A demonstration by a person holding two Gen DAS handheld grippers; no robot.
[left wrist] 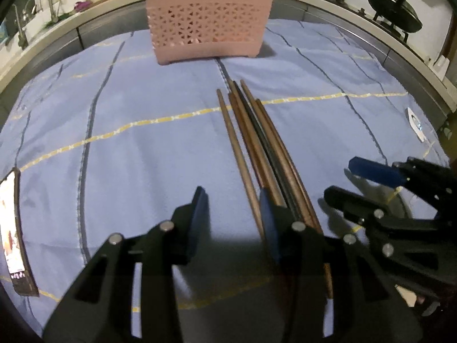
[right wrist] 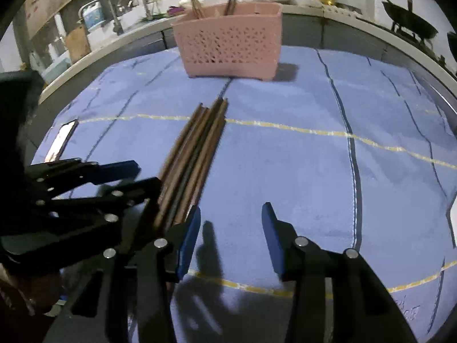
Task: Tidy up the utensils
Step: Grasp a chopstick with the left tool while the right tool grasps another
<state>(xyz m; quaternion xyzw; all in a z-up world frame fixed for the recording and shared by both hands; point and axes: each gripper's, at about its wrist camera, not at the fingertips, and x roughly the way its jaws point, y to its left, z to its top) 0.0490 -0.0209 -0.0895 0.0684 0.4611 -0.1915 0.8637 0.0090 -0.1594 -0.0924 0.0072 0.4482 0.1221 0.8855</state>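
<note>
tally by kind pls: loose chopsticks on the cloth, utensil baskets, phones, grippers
Loose chopsticks on the blue cloth: 6, as far as the left wrist view separates them
Pink basket: 1
Phone: 1
Grippers: 2, the left gripper and the right gripper
Total: 10

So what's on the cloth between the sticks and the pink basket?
Nothing: bare blue cloth separates the chopsticks from the pink basket, seen in both views.

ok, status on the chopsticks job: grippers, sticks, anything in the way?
Left gripper and right gripper open, empty. Chopsticks bundled on blue cloth between them, ungripped. Pink basket beyond, a few sticks already in. Path clear.
</note>
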